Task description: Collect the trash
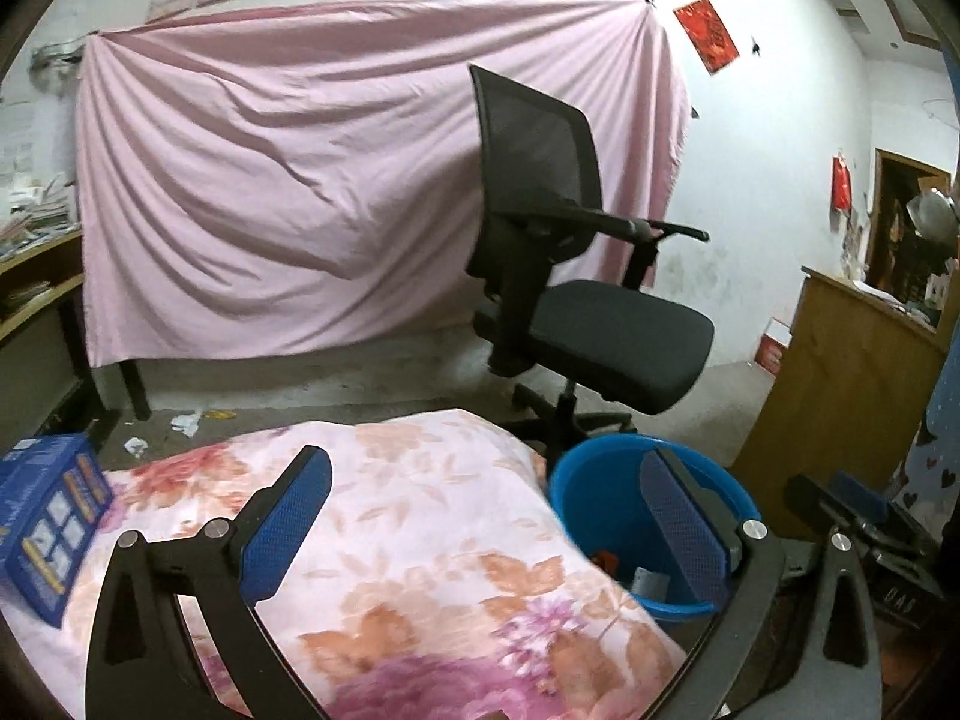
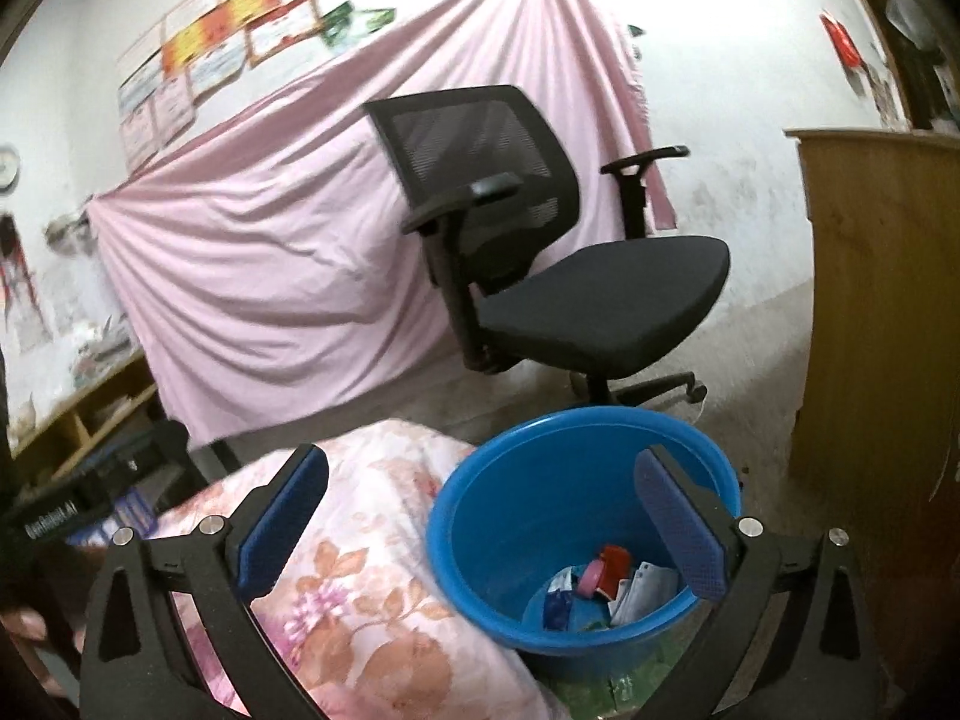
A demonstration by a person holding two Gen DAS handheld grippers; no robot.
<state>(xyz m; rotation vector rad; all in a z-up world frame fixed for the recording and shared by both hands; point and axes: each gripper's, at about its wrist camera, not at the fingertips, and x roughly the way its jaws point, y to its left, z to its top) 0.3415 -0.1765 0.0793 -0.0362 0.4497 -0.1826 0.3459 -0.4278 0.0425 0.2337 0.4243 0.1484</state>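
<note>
Both sets of tongs are spread wide and hold nothing. The left tongs (image 1: 486,516) hang over a bed covered by a floral quilt (image 1: 420,570), one blue-padded finger above the pink and orange flowers and the other in front of the blue bucket (image 1: 576,480). The right tongs (image 2: 480,516) hover above that same bucket (image 2: 474,498), which stands on the floor just beside the bed's edge; one finger shows over the quilt (image 2: 360,570), the other against the bucket's inner wall.

The collected trash (image 2: 606,588) lies at the bottom of the bucket: a red piece, a pink piece, blue wrappers and white scraps, heaped together. From the left tongs' view only a little of it shows, an orange bit and a pale bit (image 1: 630,570).

A blue box (image 1: 48,516) with small pictures printed on it rests on the quilt at the far left. Beyond the bed, crumpled white paper scraps (image 1: 180,423) and a yellow bit lie on the concrete floor. A black mesh office chair (image 1: 576,276) stands behind the bucket, in front of a pink sheet (image 1: 270,192) hung across the wall. A wooden cabinet (image 2: 882,312) stands to the right of the bucket.
</note>
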